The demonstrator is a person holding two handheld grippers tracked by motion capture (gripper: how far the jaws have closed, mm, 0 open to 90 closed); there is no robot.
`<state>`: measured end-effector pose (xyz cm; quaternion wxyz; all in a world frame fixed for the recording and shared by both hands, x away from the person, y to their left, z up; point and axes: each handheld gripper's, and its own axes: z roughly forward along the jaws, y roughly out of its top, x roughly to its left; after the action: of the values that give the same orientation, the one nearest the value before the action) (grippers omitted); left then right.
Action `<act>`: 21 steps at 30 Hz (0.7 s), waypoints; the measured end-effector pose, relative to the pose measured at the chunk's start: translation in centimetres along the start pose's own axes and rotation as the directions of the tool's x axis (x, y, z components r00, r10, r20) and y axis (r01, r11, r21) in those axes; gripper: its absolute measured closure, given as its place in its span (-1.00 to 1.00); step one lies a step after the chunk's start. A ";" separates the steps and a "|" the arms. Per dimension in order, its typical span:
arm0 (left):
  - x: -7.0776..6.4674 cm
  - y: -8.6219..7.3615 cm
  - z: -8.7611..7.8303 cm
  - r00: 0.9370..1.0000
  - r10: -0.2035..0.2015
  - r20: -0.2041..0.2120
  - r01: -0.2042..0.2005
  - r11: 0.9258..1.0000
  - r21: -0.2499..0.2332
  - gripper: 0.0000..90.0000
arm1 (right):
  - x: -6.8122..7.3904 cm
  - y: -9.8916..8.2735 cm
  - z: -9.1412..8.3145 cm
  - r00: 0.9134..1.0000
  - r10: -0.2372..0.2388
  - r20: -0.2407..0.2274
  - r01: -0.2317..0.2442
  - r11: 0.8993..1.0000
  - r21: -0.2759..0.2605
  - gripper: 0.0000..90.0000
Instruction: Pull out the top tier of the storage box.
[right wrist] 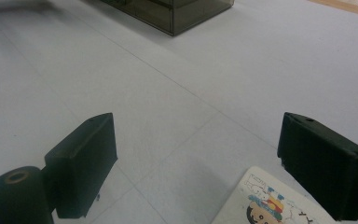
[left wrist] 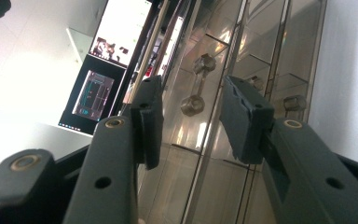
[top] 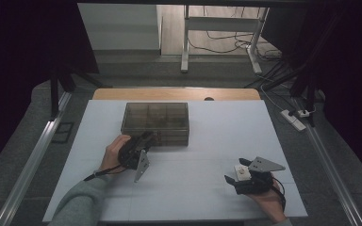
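Left claw (top: 146, 139) at smoky box (top: 156, 117).

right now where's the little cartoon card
The cartoon card lies flat on the white table at its near right in the high view, between the open fingers of the right gripper, well apart from the smoky box.

Box (right wrist: 177, 14): in the right gripper view the top edge cuts it off, so just one low corner shows.
Card (right wrist: 272, 203): the bottom edge cuts it off, and one dark jaw covers its side.
Things in the box (top: 156, 113): too dim and small to tell in the high view.
Left tongs (top: 146, 140): their tips blend into the dark box wall; touching or not, I cannot tell.
Screens (left wrist: 107, 70): too blurry to read.
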<state>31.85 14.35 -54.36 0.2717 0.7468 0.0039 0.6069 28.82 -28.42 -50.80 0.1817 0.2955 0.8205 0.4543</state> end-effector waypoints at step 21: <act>-0.3 0.0 0.3 0.999 0.031 -0.021 -0.030 1.000 0.003 0.58 | 0.0 0.0 0.0 1.000 0.000 0.001 0.000 1.000 0.000 -0.75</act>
<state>32.04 14.14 -54.63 0.2613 0.7407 -0.0037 0.6190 28.83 -28.42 -50.81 0.1820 0.2959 0.8205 0.4541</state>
